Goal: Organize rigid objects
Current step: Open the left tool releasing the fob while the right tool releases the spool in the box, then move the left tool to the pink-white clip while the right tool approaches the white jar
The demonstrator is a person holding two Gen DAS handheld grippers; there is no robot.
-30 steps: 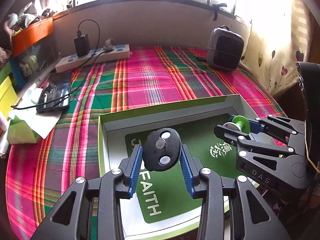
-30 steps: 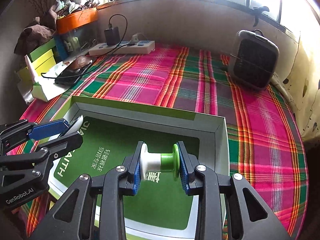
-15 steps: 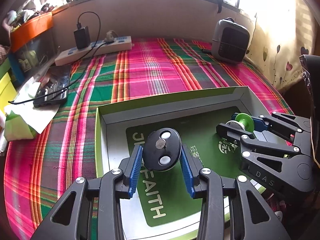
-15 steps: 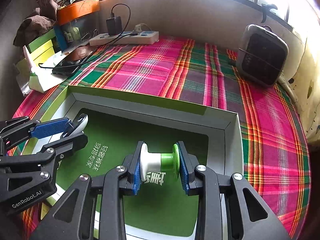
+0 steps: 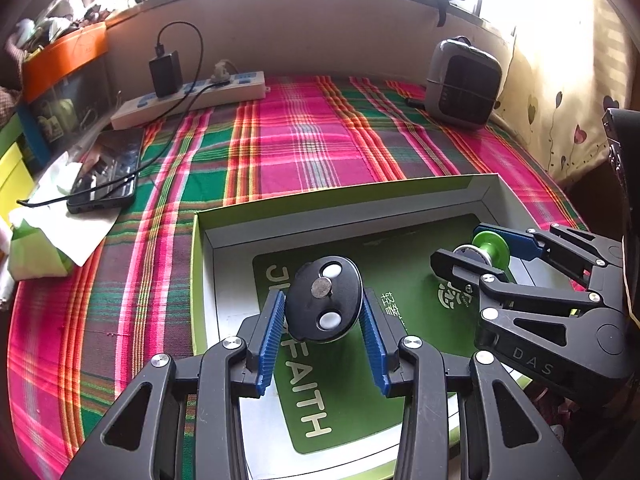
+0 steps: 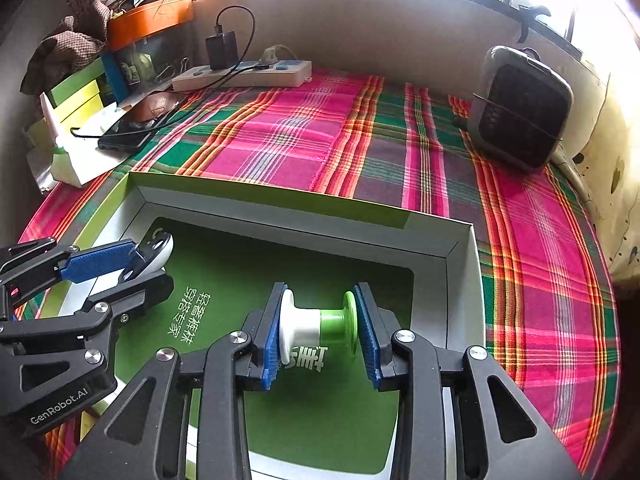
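Observation:
An open green and white cardboard box (image 5: pixel 348 204) (image 6: pixel 280 196) lies on the plaid cloth, with a green printed floor. My left gripper (image 5: pixel 323 300) is shut on a black oval disc (image 5: pixel 324 298) with two white pads and a metal centre, held over the box's left part. It also shows in the right wrist view (image 6: pixel 148 264), where the disc's white rim (image 6: pixel 164 248) is visible. My right gripper (image 6: pixel 318 328) is shut on a white and green spool (image 6: pixel 316 326), held over the box's right part. It also shows in the left wrist view (image 5: pixel 480 246), with the spool (image 5: pixel 486 244).
A plaid cloth (image 5: pixel 304 148) covers the table. A power strip with a charger (image 5: pixel 192 94) lies at the back. A phone (image 5: pixel 106 172) on white paper sits at the left, beside stacked boxes (image 6: pixel 80 96). A small grey heater (image 5: pixel 464 80) (image 6: pixel 520 108) stands at the back right.
Both grippers have moved slightly forward and down over the box, each still holding its object. The box looks a little closer in both views.

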